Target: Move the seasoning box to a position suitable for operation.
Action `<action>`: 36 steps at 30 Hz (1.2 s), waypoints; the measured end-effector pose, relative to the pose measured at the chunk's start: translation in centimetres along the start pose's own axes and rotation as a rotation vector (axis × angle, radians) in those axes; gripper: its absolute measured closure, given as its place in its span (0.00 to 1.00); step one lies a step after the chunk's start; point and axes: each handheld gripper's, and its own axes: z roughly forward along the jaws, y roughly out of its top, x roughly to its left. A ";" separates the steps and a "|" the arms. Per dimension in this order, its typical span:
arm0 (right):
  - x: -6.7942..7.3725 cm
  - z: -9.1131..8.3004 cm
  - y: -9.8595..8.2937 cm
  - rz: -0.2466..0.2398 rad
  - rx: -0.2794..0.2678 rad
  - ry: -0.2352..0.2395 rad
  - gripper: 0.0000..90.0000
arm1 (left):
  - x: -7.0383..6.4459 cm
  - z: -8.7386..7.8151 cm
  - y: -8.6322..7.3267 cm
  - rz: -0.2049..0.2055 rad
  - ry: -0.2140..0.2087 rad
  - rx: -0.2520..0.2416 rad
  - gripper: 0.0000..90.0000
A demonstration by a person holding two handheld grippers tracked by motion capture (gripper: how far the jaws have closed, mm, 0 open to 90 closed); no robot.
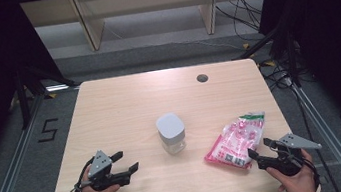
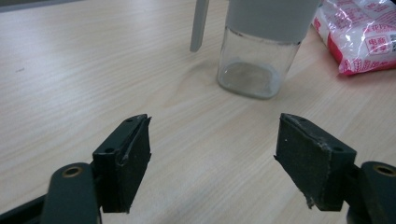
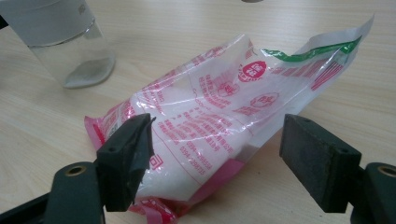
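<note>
On the table (image 1: 124, 107) we see a pink-printed bag (image 1: 235, 141) of white granules lying flat, right of centre, its near end between the spread jaws of the right gripper (image 1: 262, 150), untouched. The grey-lidded glass jar (image 1: 171, 133) stands upright at centre, nearly empty. The left gripper (image 1: 126, 162), jaws spread and empty, points toward it.

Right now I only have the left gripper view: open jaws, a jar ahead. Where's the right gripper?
Observer: The right gripper is at the near right of the table, jaws open around the near end of the pink and white bag.
Operator: Gripping it?
Observer: No. Its fingers stand apart from the bag's sides.
Operator: Is the jar between the two grippers?
Observer: Roughly. From the high view, the jar stands mid-table, the left gripper to its near left.
</note>
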 end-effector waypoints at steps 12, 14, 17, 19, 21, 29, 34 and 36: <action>0.0 -0.1 0.0 -0.002 0.010 -0.003 0.30 | 0.1 2.4 2.7 0.066 -0.010 -0.018 0.38; 0.0 0.0 0.0 -0.002 0.002 0.000 0.30 | 0.3 3.1 3.1 0.072 -0.013 -0.019 0.42; -0.4 0.1 0.0 -0.035 -0.004 0.001 0.30 | 0.6 4.4 3.6 0.084 -0.031 -0.005 0.44; -0.3 0.0 0.0 -0.029 0.004 0.003 0.30 | 0.7 5.2 3.9 0.096 -0.040 -0.002 0.51; -0.3 0.0 0.0 -0.030 0.005 0.004 0.30 | 0.8 6.0 4.1 0.110 -0.035 -0.001 0.53; -0.4 0.1 0.0 -0.030 -0.007 0.007 0.30 | 1.7 8.4 5.3 0.141 -0.044 -0.015 0.65; -0.4 0.1 0.0 -0.034 -0.008 0.006 0.30 | 2.1 9.7 5.8 0.166 -0.067 -0.011 0.69; -0.4 0.1 0.0 -0.031 -0.006 0.008 0.30 | 2.3 10.0 6.0 0.196 -0.085 -0.018 0.71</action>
